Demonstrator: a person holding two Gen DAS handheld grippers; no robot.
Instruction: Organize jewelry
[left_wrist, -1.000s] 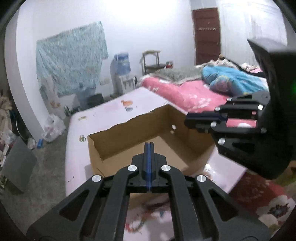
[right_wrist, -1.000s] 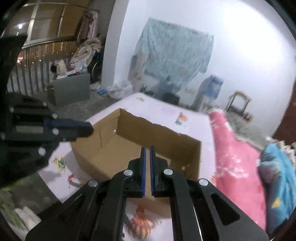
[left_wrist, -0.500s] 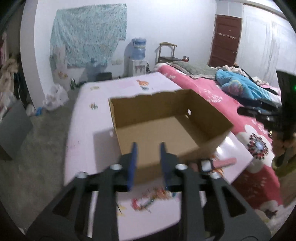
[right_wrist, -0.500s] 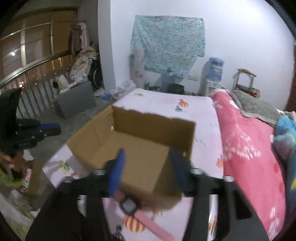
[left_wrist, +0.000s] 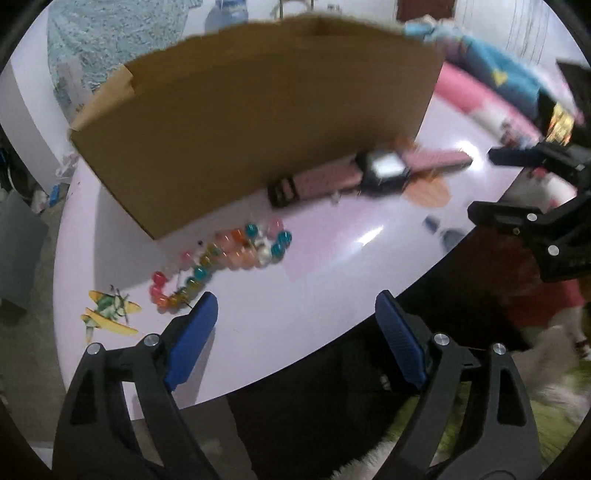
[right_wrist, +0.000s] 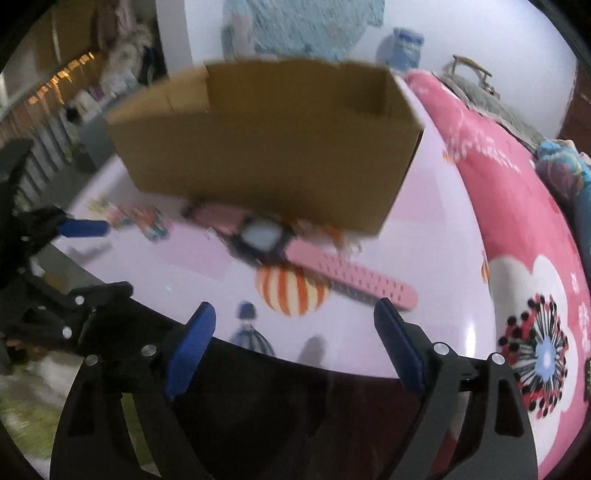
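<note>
You're at the approach: both grippers, left (left_wrist: 295, 317) and right (right_wrist: 293, 325), have just been opening and hold nothing. Next, probably lower the left over the beads (left_wrist: 221, 258) and the right over the watch (right_wrist: 266, 240).

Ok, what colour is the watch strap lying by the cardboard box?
Pink, with a dark case; the watch shows best in the right wrist view.

pink watch (right_wrist: 332, 269), multicoloured bead bracelet (left_wrist: 221, 258)
</note>
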